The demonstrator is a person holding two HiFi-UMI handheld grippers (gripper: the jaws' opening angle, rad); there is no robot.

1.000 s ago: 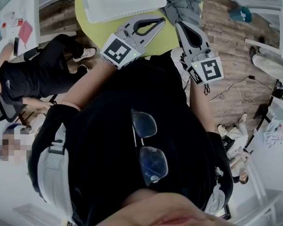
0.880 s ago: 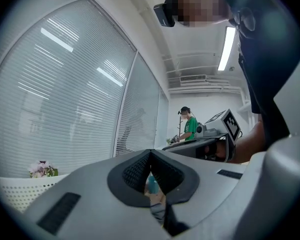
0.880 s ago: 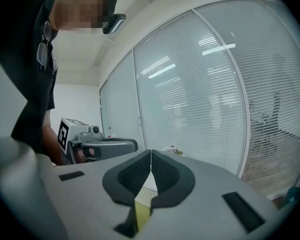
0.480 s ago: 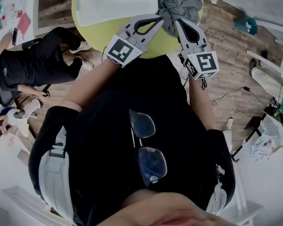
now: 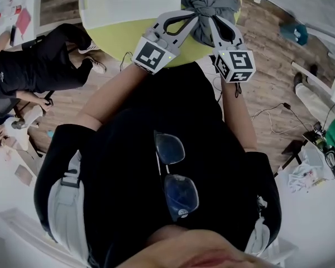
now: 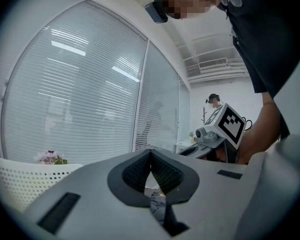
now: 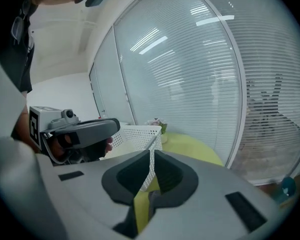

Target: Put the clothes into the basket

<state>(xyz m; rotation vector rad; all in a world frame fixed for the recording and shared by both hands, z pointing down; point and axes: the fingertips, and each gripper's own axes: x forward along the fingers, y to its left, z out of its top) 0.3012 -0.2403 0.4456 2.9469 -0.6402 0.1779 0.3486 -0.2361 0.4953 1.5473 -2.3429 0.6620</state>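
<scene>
Left gripper point(image 5: 195, 16) and right gripper point(image 5: 212, 19) have both pushed forward from the near edge of the bench point(image 5: 114, 41) since a second ago, when they hung short of the heap. Their tips now reach the grey clothes point(image 5: 209, 1).

On the left, the fingers point(image 6: 132, 171) are pressed together at the tips with nothing pinched between them. Grey cloth shows underneath through the gap behind the tips. On the right, the fingers point(image 7: 127, 176) are likewise closed to a thin slit and hold nothing (only white mesh and yellow-green benchtop show through it).

Seen from the head camera, the left tip lies at the heap's left edge and the right tip overlaps its lower part. Whether either presses on the fabric cannot be told.

The clothes lie bunched on the far right part of the round bench, outside the white basket point(image 5: 128, 22), which stands just beside them to the left on the same top. Each gripper's marker cube, left point(image 5: 154, 56) and right point(image 5: 235, 66), sits back toward the person's forearms.

Beyond the bench, white blinds point(image 6: 80, 94) cover a glass wall. A seated person in black point(image 5: 39, 71) is at the left on a wood floor point(image 5: 268, 49), and a pair of glasses point(image 5: 173, 172) hangs on the wearer's dark shirt.
</scene>
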